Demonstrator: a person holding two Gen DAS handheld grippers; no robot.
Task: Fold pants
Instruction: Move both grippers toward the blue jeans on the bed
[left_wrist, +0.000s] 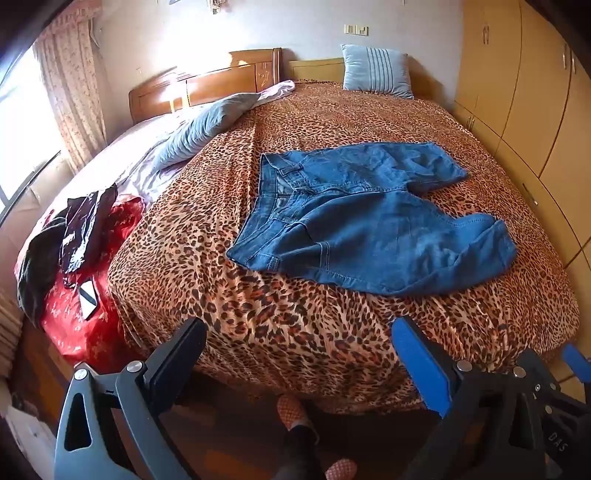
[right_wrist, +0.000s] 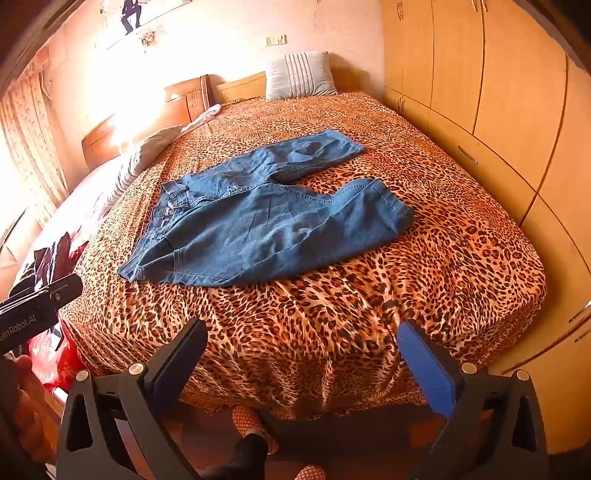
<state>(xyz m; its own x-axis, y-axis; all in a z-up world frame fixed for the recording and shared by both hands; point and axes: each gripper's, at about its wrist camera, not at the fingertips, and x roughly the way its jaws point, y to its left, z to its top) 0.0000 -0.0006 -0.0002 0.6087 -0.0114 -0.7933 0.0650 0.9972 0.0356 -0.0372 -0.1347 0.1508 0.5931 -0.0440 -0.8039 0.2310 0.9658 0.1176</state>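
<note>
I stand at the foot edge of the bed (left_wrist: 295, 332), which is covered by a leopard-print spread, and I hold both tools above that edge, tilted down toward it. My left gripper (left_wrist: 299, 339) is spread wide with nothing between its fingers, and my right gripper (right_wrist: 303, 341) is likewise released and empty, well apart from the cloth. The blue denim pants (left_wrist: 362, 218) lie unfolded on the spread, roughly in the middle of the bed and nearer the foot edge than the headboard (left_wrist: 207, 85). Their waistband points toward the window-side edge, and the two legs run toward the wardrobe-side edge, spread apart in a V with rumpled cuffs. A blue pillow (left_wrist: 376, 70) leans at the head corner beside the wardrobe (left_wrist: 517, 92). Near the window-side foot corner a red quilt (left_wrist: 85, 314) carries dark clothes (left_wrist: 85, 229). My slippered foot (left_wrist: 293, 411) shows on the floor below the foot edge.
</note>
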